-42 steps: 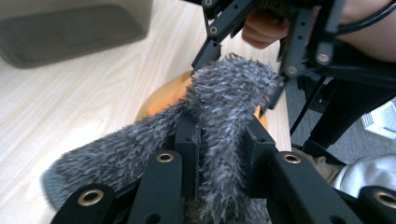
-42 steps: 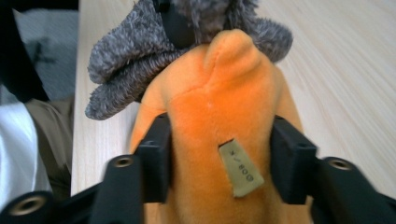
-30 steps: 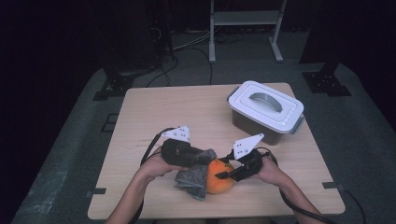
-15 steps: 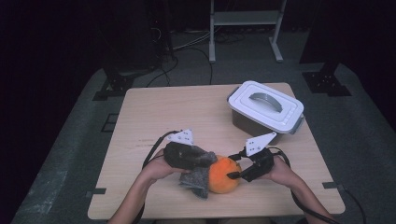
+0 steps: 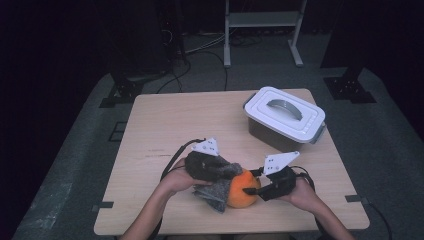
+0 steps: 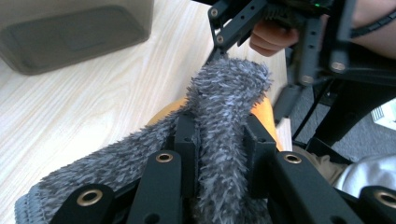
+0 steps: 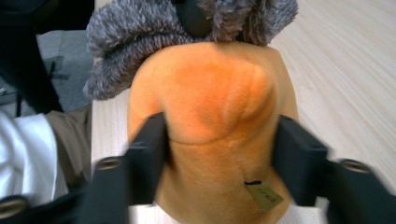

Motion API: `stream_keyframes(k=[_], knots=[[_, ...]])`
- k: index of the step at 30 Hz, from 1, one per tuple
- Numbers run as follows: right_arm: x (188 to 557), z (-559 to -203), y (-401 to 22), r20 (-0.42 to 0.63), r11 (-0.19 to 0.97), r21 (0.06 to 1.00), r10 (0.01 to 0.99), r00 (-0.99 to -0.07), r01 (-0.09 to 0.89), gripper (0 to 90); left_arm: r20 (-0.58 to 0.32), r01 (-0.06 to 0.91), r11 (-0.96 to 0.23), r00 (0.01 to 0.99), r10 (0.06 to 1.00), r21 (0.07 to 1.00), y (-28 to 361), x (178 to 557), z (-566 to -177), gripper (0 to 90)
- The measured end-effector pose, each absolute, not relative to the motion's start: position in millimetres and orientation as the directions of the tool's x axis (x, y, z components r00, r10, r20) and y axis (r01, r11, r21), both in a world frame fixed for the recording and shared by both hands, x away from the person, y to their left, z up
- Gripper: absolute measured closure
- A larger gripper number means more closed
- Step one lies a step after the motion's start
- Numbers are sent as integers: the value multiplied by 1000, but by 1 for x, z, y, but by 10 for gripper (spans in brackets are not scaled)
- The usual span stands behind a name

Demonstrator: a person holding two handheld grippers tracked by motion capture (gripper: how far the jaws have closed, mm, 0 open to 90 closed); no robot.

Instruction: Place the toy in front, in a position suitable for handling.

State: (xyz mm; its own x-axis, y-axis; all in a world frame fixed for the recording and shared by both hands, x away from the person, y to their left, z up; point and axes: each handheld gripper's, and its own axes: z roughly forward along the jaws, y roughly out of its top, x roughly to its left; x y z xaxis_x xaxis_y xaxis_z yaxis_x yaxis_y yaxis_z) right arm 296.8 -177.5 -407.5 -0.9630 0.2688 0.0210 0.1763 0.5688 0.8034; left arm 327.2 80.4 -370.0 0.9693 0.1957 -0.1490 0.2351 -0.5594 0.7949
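A pale wooden table carries a lidded white plastic box at its far right, with an orange plush ball and fuzzy grey cloth near its front edge.

light: table lit, surroundings dark | blur: right gripper view fingers smeared

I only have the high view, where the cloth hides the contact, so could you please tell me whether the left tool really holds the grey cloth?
Observer: Yes, the left tool is shut on a fold of the grey cloth.
Operator: And the right tool?
Observer: The right tool has just been closing its jaws, and they now press both sides of the orange plush ball.
Operator: Any marking on it?
Observer: A small tan tag sits low on it.
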Motion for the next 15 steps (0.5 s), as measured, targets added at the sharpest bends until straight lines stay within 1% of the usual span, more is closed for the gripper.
stream_keyframes(k=[1,3,8,11,15], knots=[[298,-409,-179,16,566,808,250,-968,160,521,-145,230,-559,971,192,796,82,327,-369,719],[305,-412,-183,49,541,823,236,-971,173,548,-144,228,-551,971,192,803,82,326,-368,718],[316,-412,-181,77,520,831,246,-966,198,548,-140,207,-539,977,164,816,77,325,-363,715],[321,-412,-178,77,522,830,244,-967,198,547,-120,196,-550,978,171,812,77,324,-363,715],[323,-413,-186,87,503,838,257,-963,210,546,-92,191,-565,976,199,802,85,326,-365,717]])
